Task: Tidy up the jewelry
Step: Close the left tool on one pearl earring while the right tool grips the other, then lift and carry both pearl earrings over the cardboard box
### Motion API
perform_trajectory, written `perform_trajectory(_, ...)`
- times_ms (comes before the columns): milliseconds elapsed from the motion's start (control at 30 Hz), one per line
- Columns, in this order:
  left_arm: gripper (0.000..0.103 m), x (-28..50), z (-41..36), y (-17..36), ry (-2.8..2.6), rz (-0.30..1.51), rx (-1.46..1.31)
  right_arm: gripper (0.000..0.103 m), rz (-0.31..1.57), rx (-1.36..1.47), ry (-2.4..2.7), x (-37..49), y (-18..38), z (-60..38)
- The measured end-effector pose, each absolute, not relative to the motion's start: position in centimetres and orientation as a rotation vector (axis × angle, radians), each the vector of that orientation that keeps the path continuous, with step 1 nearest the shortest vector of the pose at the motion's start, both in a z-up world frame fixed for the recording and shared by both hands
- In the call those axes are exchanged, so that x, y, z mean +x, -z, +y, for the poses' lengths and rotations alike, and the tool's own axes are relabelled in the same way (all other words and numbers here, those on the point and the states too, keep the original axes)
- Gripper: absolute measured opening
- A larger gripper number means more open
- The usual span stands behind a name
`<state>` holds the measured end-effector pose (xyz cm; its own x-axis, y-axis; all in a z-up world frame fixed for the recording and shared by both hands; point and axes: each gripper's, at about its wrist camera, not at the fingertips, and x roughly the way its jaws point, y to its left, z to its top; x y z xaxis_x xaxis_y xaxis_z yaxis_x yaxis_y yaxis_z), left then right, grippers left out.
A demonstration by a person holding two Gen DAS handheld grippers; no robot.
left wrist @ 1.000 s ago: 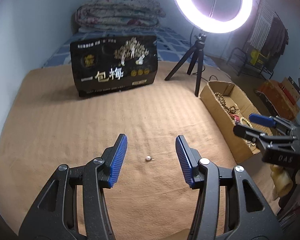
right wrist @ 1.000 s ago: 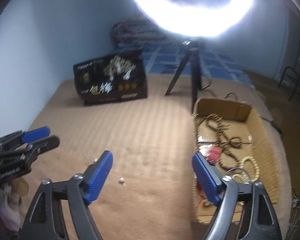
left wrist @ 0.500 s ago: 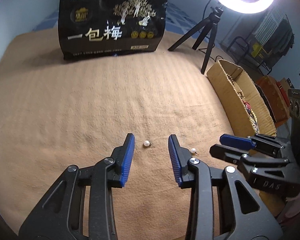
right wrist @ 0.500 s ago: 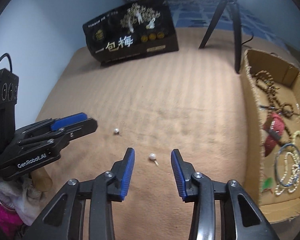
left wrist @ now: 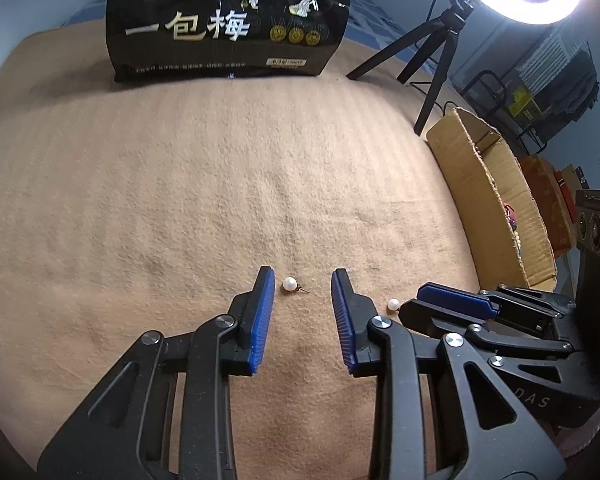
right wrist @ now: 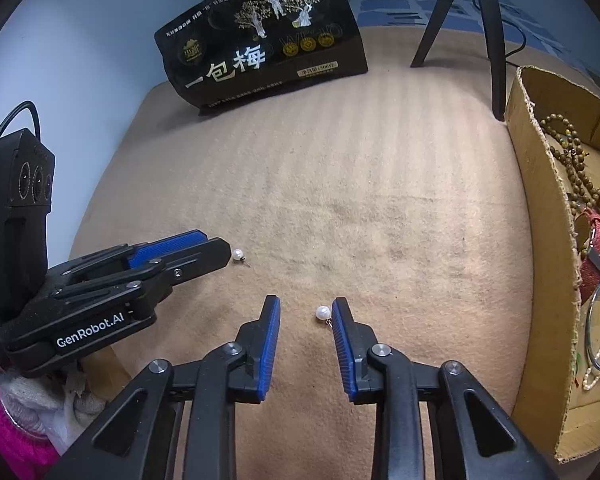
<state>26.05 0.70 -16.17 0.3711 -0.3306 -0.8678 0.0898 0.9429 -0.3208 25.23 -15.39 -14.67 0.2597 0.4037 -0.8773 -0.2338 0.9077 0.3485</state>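
Both grippers, left [left wrist: 302, 280] and right [right wrist: 306, 307], close their still-parted jaws around two pearl earrings [left wrist: 290, 284] [right wrist: 322, 313] lying left of the cardboard box [right wrist: 540, 208], apparently to lift the pair together.

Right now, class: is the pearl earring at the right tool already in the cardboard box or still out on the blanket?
Out. The pearl earring lies on the tan blanket, left of the cardboard box.
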Motion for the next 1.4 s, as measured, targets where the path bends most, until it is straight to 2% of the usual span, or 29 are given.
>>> perform_trajectory(33, 0.025, 26.2, 0.7, 16.4, 0.271, 1.169, -0.239, 0.025, 1.24, 0.157, -0.43, 25.4, 14.8, -15.3)
perform_trajectory(633, 0.02, 27.8, -0.6, 18.3, 0.226, 1.209, -0.229, 0.021, 1.265, 0.119, -0.407, 26.3, 15.6, -14.5)
perform_trajectory(967, 0.009, 28.4, -1.2, 19.1, 0.221, 1.216, -0.201, 0.016, 1.269, 0.058, -0.388, 26.4, 15.9, -13.4)
perform_trajectory(1100, 0.009, 28.2, -1.2, 19.0, 0.223, 1.213, -0.194, 0.006, 1.263, 0.031, -0.381, 26.2, 16.2, -12.9)
perform_trajectory(1400, 0.009, 27.1, -0.4, 18.0, 0.217, 1.186, -0.183, 0.006, 1.232, 0.053, -0.38, 25.4, 15.3, -14.0)
